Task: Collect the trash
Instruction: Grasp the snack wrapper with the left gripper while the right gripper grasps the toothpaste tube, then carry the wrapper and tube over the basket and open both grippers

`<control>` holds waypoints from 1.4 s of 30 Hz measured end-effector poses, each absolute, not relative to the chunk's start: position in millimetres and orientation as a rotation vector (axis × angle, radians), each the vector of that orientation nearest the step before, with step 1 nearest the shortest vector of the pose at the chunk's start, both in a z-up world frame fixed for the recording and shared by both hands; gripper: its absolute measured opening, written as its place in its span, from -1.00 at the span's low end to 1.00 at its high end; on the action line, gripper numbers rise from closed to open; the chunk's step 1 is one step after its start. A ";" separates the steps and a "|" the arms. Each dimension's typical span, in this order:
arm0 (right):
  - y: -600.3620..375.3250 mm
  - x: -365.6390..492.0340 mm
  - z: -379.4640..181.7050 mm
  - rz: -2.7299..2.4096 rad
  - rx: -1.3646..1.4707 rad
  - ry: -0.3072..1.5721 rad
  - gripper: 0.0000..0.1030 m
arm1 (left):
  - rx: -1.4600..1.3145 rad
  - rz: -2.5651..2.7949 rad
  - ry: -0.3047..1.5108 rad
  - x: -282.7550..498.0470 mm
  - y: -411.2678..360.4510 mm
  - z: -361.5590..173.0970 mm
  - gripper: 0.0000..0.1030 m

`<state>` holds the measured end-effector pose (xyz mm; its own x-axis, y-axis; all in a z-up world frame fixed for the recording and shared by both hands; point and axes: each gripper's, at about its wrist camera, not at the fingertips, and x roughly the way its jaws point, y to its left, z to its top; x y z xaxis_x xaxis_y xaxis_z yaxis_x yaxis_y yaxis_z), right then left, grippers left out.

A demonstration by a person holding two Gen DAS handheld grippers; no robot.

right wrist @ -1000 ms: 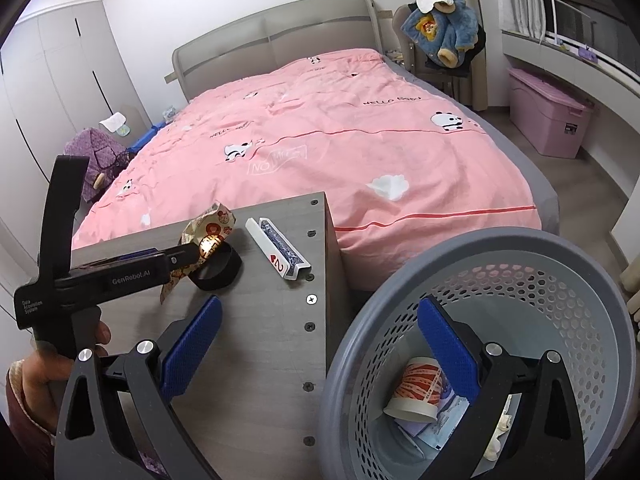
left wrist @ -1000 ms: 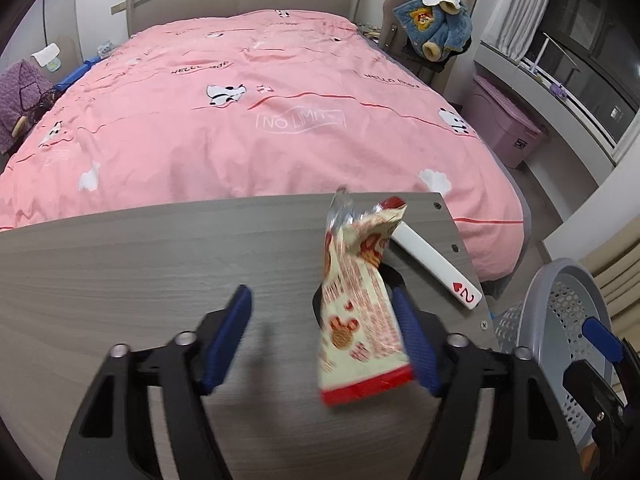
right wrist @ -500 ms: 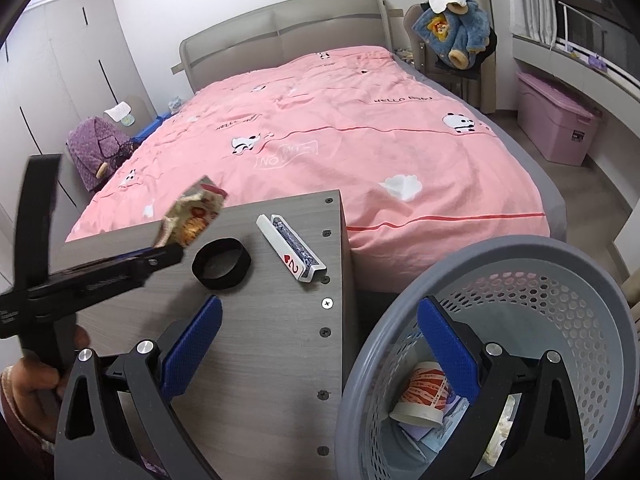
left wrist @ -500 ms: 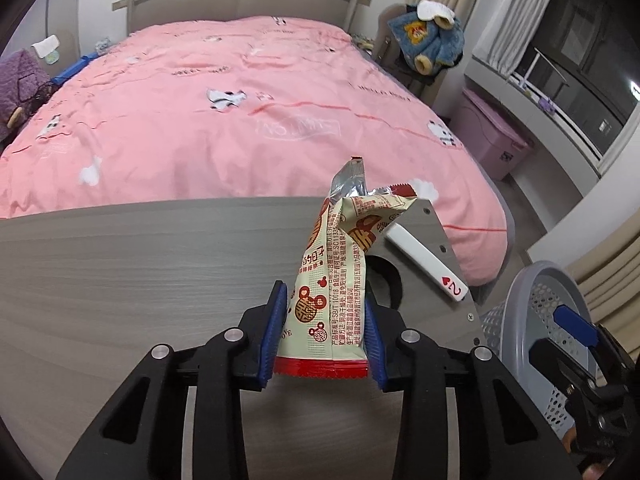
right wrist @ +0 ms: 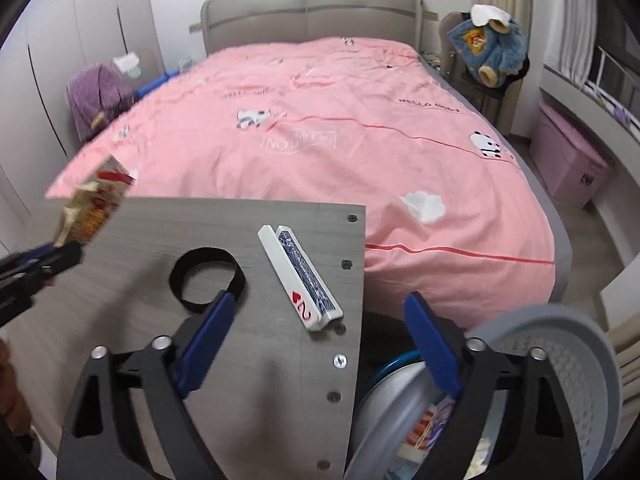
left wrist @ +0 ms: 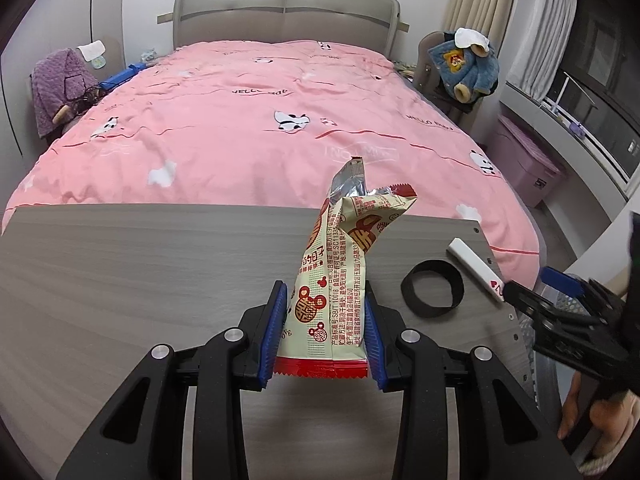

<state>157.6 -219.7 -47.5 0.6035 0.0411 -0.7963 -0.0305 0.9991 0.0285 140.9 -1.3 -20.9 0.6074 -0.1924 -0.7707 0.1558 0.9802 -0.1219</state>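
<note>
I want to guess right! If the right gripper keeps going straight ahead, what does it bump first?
Probably the card box: it lies on the table between the open right gripper fingers' line, though height is unclear.

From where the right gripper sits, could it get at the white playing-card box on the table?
Probably yes. The right gripper is open and empty, and the white playing-card box lies just ahead of its fingers near the grey wooden table's edge, nothing between; only the black fabric loop lies beside it.

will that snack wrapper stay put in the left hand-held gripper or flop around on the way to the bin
The snack wrapper looks empty, so probably very light. Its torn top bends over, so likely floppy. The left hand-held gripper clamps its lower part, so it should hold.
</note>
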 end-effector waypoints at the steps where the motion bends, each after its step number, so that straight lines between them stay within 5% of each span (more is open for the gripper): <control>1: -216.9 162.3 -50.4 0.042 0.000 0.937 0.48 | -0.044 -0.198 0.893 140.0 0.7 -21.0 -0.31; 6: -205.0 178.0 -62.0 0.018 -0.069 0.991 0.26 | -0.062 -0.201 0.896 140.4 7.2 -22.5 -0.31; 11: -201.0 182.7 -69.0 0.033 -0.074 1.030 -0.53 | -0.072 -0.215 0.889 136.3 9.2 -20.2 -0.31; 14: -205.2 179.5 -66.0 0.052 -0.028 1.027 -0.66 | -0.078 -0.220 0.886 134.1 10.7 -19.3 -0.31; 42: -276.4 49.9 12.0 -0.064 0.232 0.840 -0.72 | -0.006 -0.416 0.856 81.3 -50.1 0.9 -0.31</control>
